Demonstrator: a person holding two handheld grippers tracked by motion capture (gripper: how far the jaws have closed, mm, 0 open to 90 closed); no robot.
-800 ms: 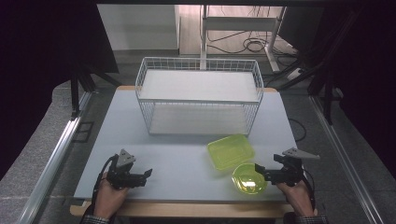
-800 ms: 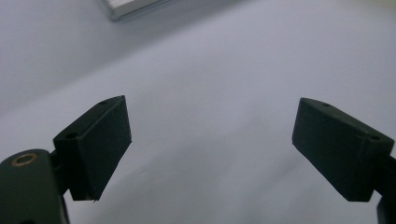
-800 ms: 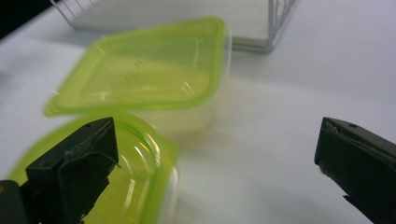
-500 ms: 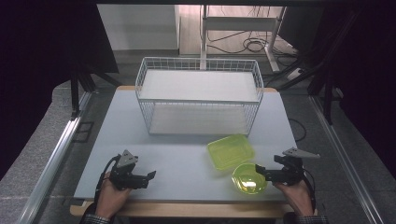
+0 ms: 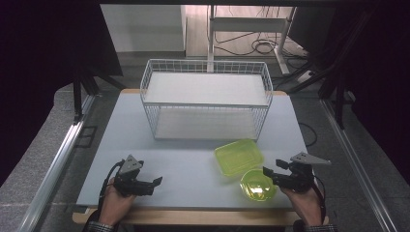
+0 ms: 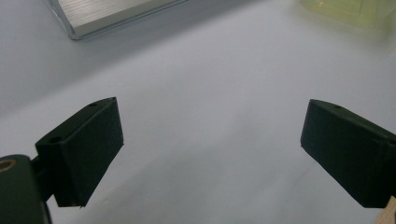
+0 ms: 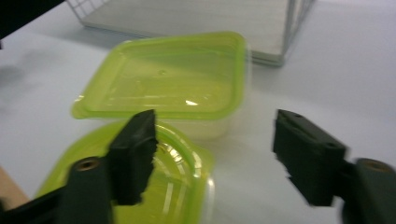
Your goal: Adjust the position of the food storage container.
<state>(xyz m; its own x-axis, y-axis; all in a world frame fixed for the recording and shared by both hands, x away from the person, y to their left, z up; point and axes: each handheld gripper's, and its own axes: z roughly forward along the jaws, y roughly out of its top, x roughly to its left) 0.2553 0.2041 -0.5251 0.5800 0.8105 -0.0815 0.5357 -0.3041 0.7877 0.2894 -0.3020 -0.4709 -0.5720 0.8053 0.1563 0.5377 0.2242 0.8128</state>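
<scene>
Pale grey and smooth, the table holds a white wire basket at the back. Since the earlier pictures, the left gripper has slid a little toward the middle, and the right gripper has barely moved. Its jaws are spread apart over the rim of the round bowl, maybe not touching it; that view is blurry. This bowl is shiny, see-through yellow-green plastic, just beside a square tub of the same stuff. Over bare table, the left gripper's jaws stand wide apart.
</scene>
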